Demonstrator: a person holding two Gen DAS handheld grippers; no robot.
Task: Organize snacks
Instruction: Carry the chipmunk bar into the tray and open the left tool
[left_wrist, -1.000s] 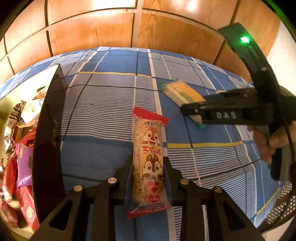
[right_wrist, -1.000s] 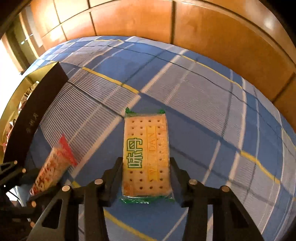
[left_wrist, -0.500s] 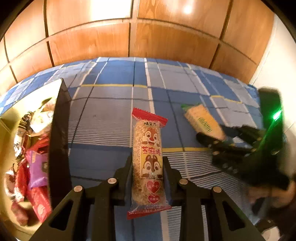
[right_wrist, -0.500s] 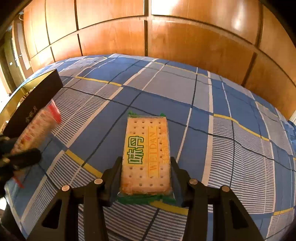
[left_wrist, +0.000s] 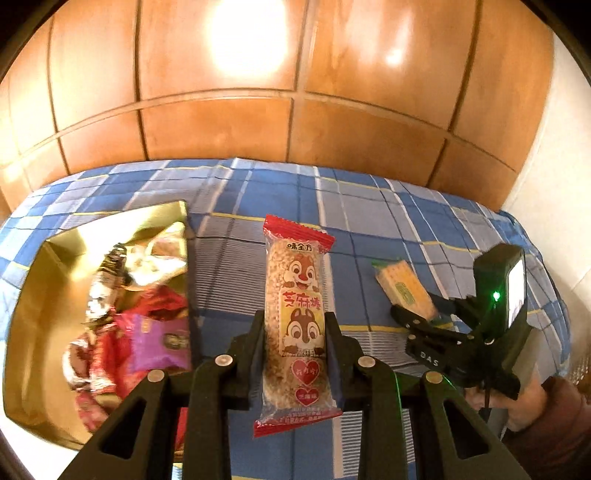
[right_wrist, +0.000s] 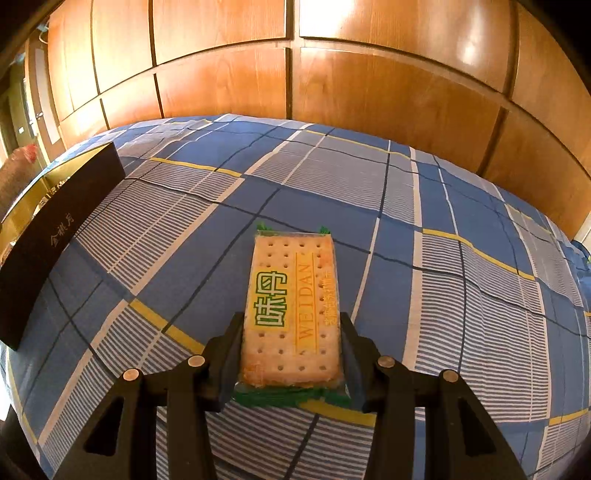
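Two claws, left claw (left_wrist: 295, 332) gripping one sesame bar (left_wrist: 295, 317), right claw (right_wrist: 291, 343) one cracker pack (right_wrist: 291, 310)

Grippers: two are showing, left gripper (left_wrist: 295, 332) and right gripper (right_wrist: 291, 343)
Sesame bar (left_wrist: 295, 325): one
Cracker pack (right_wrist: 291, 310): one
Gold box (left_wrist: 26, 314): one, holding several blurred packets
Bed (right_wrist: 461, 295): one

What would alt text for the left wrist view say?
The left hand-held gripper clamps a red-ended sesame stick packet with a squirrel picture above a blue plaid cloth. A gold-lined box of wrapped snacks sits left.
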